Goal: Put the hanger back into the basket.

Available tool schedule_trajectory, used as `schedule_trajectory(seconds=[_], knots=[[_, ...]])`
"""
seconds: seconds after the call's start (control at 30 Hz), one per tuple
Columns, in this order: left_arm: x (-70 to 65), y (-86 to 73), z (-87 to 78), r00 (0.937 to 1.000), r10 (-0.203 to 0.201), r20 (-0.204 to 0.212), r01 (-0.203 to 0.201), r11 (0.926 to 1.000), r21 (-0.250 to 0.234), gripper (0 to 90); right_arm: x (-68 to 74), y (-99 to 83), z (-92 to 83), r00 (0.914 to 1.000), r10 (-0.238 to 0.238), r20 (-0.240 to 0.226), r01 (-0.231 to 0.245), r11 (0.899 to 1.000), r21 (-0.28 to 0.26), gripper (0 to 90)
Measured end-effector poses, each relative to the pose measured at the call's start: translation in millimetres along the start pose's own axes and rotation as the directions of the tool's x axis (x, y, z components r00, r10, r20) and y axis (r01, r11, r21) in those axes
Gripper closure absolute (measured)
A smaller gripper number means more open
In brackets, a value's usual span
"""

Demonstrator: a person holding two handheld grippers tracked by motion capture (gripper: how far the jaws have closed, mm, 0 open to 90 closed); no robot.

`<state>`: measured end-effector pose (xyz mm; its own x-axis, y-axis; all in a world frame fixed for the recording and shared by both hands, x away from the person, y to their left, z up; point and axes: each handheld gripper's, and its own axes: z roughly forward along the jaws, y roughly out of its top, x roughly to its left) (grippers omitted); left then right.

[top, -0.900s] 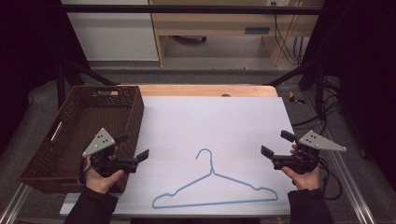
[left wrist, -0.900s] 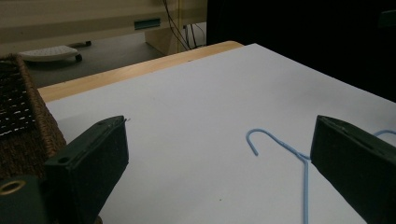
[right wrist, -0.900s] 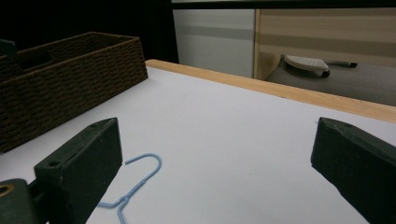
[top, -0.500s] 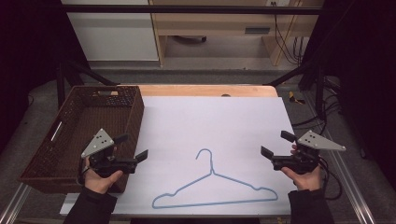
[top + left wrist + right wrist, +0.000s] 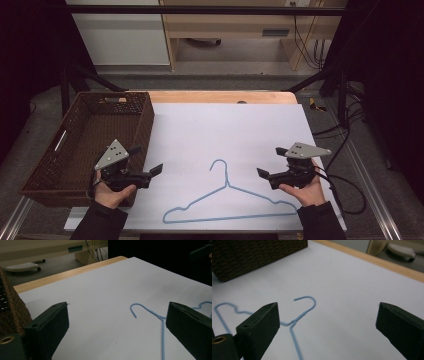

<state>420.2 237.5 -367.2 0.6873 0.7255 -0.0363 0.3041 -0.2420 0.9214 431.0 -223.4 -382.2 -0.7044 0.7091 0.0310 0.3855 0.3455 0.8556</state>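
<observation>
Two grippers hover low over the near part of the tabletop [image 5: 200, 97], one at each side of a light blue wire hanger [image 5: 227, 200]. The left gripper [image 5: 147, 172] sits at the left in the high view, held in the person's left hand [image 5: 112, 192], just in front of the near right corner of a dark brown wicker basket [image 5: 87, 137]. Its fingers [image 5: 50, 325] stand wide apart with nothing between them, and they point toward the hanger's side of the white sheet [image 5: 235, 130] that covers most of the wooden surface. The right gripper [image 5: 267, 176] is held in the person's right hand [image 5: 305, 190] at the right, near the sheet's edge; its fingers [image 5: 263, 322] are spread wide as well and grip nothing.

The hanger lies flat on the white sheet, between the two grippers and touched by neither. Its hook points away from the person (the open curl turns to the left in the high view), and its long straight bar runs along the near side, close to the sheet's front edge. In the left gripper view the hook [image 5: 136, 308] shows between the two black fingers, farther off on the sheet, with the basket's woven wall at the left edge. In the right gripper view the hook [image 5: 308, 302] and the twisted neck lie just beyond the left-hand finger, and the basket [image 5: 257, 255] stands at the far corner.
</observation>
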Motion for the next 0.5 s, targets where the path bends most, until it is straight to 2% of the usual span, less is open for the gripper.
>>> schedule_trajectory(seconds=[0.07,0.1,0.3,0.33,0.37,0.4,0.43,0.47,0.5], knots=[[-1.4,-0.3,1.5,1.0000,0.005,0.002,-0.005,1.0000,0.005,4.4,3.4,-1.6,8.1,0.9997,-0.021,-0.011,0.021,0.999,0.033,7.3],[-2.7,-0.6,2.6,1.0000,0.007,0.005,-0.007,1.0000,0.007,4.4,6.3,-3.8,16.1,0.9994,-0.026,-0.022,0.027,0.997,0.070,7.9],[-6.9,-3.1,8.7,0.9998,0.010,0.019,-0.010,0.9997,0.022,4.7,13.0,-9.9,37.5,0.9983,-0.045,-0.037,0.050,0.985,0.164,12.3],[-6.9,-3.1,8.7,0.9998,0.010,0.019,-0.010,0.9997,0.022,4.7,13.0,-9.9,37.5,0.9983,-0.045,-0.037,0.050,0.985,0.164,12.3],[-9.5,-3.3,11.3,0.9996,0.017,0.022,-0.018,0.9993,0.032,4.7,15.1,-11.7,43.5,0.9980,-0.055,-0.032,0.060,0.979,0.193,14.1],[-9.5,-3.3,11.3,0.9996,0.017,0.022,-0.018,0.9993,0.032,4.7,15.1,-11.7,43.5,0.9980,-0.055,-0.032,0.060,0.979,0.193,14.1],[-11.8,-3.1,12.8,0.9993,0.022,0.031,-0.023,0.9991,0.035,4.7,18.0,-13.2,48.8,0.9972,-0.061,-0.042,0.069,0.973,0.219,16.1],[-11.8,-3.1,12.8,0.9993,0.022,0.031,-0.023,0.9991,0.035,4.7,18.0,-13.2,48.8,0.9972,-0.061,-0.042,0.069,0.973,0.219,16.1],[-13.3,-2.9,13.5,0.9991,0.028,0.032,-0.029,0.9989,0.037,4.7,20.6,-14.7,54.0,0.9956,-0.074,-0.057,0.086,0.966,0.244,18.6]])
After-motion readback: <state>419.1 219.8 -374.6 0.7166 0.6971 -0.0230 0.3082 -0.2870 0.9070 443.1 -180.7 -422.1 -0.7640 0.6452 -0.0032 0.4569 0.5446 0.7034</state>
